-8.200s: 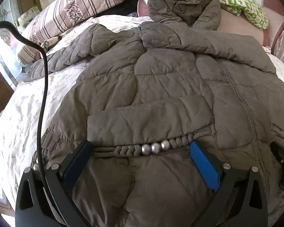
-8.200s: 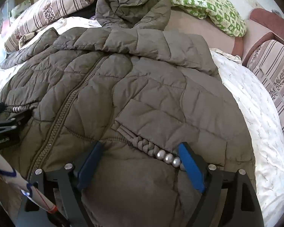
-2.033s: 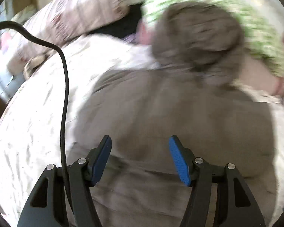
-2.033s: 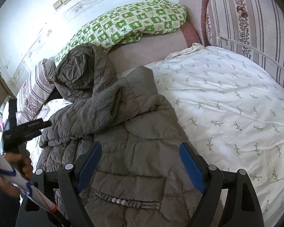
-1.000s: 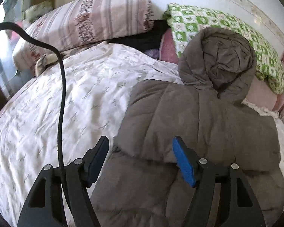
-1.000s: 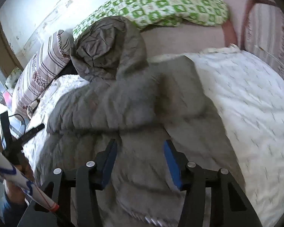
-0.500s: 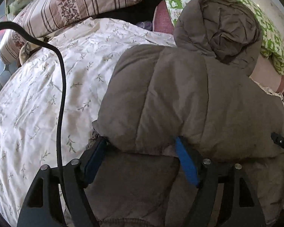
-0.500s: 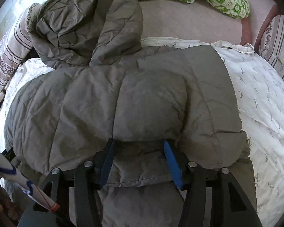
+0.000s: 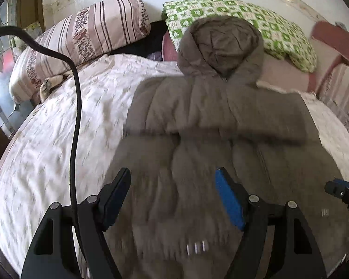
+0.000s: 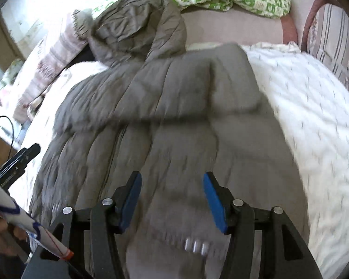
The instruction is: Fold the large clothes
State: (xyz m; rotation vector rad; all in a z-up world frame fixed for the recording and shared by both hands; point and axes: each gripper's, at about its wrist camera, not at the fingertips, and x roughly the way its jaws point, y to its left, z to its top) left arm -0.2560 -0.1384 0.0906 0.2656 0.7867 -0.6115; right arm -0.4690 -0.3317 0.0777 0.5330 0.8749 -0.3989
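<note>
The bed (image 9: 58,125), under a white leaf-print sheet, fills both views. On it lies the grey-brown padded coat (image 9: 197,139), front up, its hood (image 9: 223,46) at the far end against the green checked pillow (image 9: 279,32). Both sleeves are folded across the chest, making a thick band (image 9: 221,121) from the left shoulder to the right. A striped pillow (image 9: 81,44) sits at the far left, and a black cable (image 9: 75,116) hangs down the left of the left wrist view.

The left claw (image 9: 173,195) hovers above the coat's lower left panel, its blue pads spread wide with nothing pinched between them. The right claw (image 10: 172,197) is released too, its jaws parted over the lower right panel; only the coat's surface shows between them, unclamped. The near part of both views is blurred.

Half a second ago each claw reached to the near edge of the folded sleeve band; now both have drawn back toward the hem, and the row of silver beads (image 10: 196,244) shows again just below the jaws. The right claw's gap is slightly wider than a second ago.
</note>
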